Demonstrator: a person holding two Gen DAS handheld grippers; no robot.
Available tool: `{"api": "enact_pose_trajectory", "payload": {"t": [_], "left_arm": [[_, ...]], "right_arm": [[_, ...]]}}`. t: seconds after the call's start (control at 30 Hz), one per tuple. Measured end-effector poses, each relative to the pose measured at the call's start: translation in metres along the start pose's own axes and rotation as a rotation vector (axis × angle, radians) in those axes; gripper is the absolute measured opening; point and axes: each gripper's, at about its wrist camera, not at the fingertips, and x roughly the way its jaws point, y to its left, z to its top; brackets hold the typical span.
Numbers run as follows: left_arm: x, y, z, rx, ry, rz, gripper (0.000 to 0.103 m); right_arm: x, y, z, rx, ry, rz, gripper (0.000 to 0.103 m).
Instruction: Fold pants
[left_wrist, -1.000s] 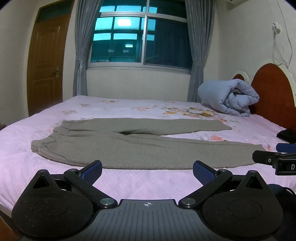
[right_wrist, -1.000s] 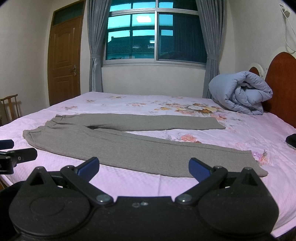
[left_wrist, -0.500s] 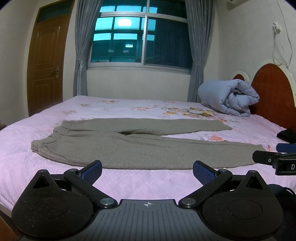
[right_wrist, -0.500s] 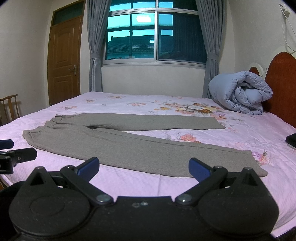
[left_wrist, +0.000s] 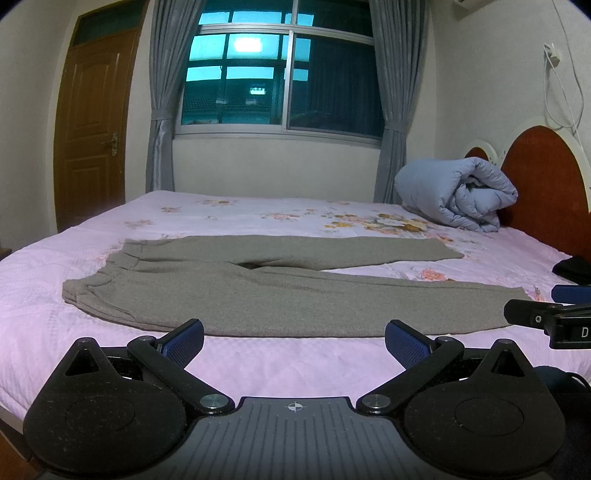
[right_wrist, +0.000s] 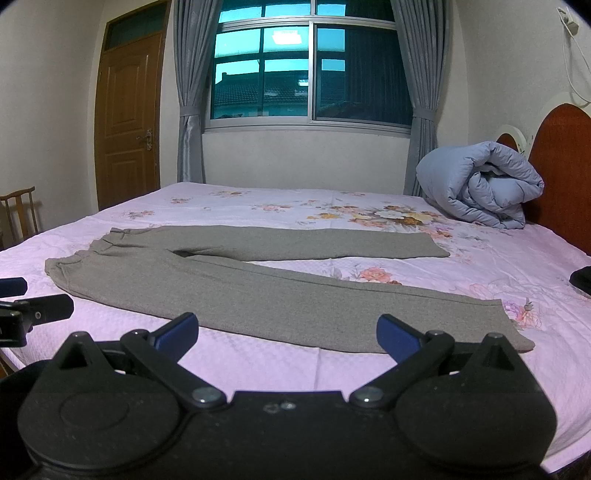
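Grey pants (left_wrist: 258, 291) lie flat on the pink bed, waistband to the left, legs spread in a V toward the right; they also show in the right wrist view (right_wrist: 258, 291). My left gripper (left_wrist: 294, 341) is open and empty, hovering short of the near leg's front edge. My right gripper (right_wrist: 287, 334) is open and empty, near the same leg toward its cuff (right_wrist: 517, 332). Each gripper's tip shows at the edge of the other's view.
The bed (left_wrist: 295, 221) has a pink floral sheet. A rolled blue duvet (left_wrist: 454, 192) lies by the red headboard (left_wrist: 546, 184). A black item (left_wrist: 572, 267) sits at the right edge. A wooden chair (right_wrist: 18, 210) and door (right_wrist: 127, 122) are left.
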Motion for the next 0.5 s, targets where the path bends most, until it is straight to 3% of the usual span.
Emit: {"api": "enact_pose_trajectory", "payload": {"t": [0.5], "left_arm": [[-0.0001, -0.0003, 0.0003, 0.0, 0.0, 0.0, 0.103]], "right_arm": [[0.0003, -0.0005, -0.0004, -0.001, 0.002, 0.0, 0.097]]}}
